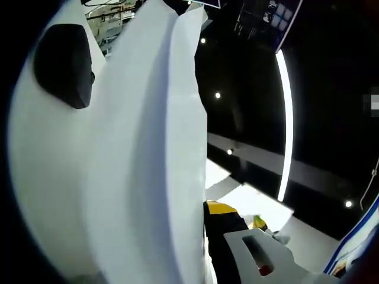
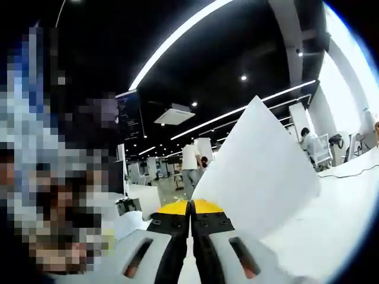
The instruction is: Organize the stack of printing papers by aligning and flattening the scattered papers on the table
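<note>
Paper (image 1: pixel 136 165) bowed close against the left gripper's lens hides how its fingers stand, while the right gripper (image 2: pixel 190 207), fingers pinching a lifted sheet (image 2: pixel 260 177), could crease it if tugged.

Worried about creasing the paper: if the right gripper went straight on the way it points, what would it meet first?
Judging by the right gripper view, the right gripper has its yellow-tipped jaws shut on the white sheet of printing paper, which rises directly ahead. Beyond it lies open office space, though depth is unclear.
</note>
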Action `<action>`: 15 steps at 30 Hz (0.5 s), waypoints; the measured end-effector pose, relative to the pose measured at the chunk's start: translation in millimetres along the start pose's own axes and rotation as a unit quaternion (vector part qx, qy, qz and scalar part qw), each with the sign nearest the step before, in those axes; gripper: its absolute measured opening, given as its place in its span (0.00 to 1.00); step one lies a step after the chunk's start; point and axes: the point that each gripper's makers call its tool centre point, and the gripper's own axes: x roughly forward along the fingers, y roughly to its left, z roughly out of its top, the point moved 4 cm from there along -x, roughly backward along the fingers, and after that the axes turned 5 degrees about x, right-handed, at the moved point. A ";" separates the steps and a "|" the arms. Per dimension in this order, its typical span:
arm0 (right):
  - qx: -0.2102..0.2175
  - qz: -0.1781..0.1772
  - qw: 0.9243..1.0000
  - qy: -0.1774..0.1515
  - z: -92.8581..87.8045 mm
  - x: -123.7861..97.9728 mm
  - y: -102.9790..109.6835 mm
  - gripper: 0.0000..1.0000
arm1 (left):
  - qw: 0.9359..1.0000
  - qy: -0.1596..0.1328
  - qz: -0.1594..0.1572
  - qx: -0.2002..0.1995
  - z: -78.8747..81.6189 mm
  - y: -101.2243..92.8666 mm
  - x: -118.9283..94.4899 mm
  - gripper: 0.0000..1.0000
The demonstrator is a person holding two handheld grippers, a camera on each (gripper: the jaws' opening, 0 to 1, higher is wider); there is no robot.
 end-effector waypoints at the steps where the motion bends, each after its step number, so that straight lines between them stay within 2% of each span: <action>1: 0.000 0.004 1.000 -0.001 2.1 0.3 2.9 0.00 | 1.000 0.000 0.000 0.000 -0.1 0.0 0.0 0.06; 8: 0.007 0.060 0.998 -0.016 17.0 -0.7 39.8 0.00 | 1.000 -0.001 0.000 -0.001 -0.4 -0.5 -0.1 0.06; 11: 0.011 0.076 0.997 -0.019 23.0 -1.9 48.6 0.00 | 1.000 -0.001 -0.001 -0.001 -0.1 -0.1 0.0 0.06; 15: 0.017 0.117 0.993 -0.017 30.7 -4.6 67.5 0.00 | 1.000 -0.001 -0.001 0.000 0.1 0.1 0.1 0.06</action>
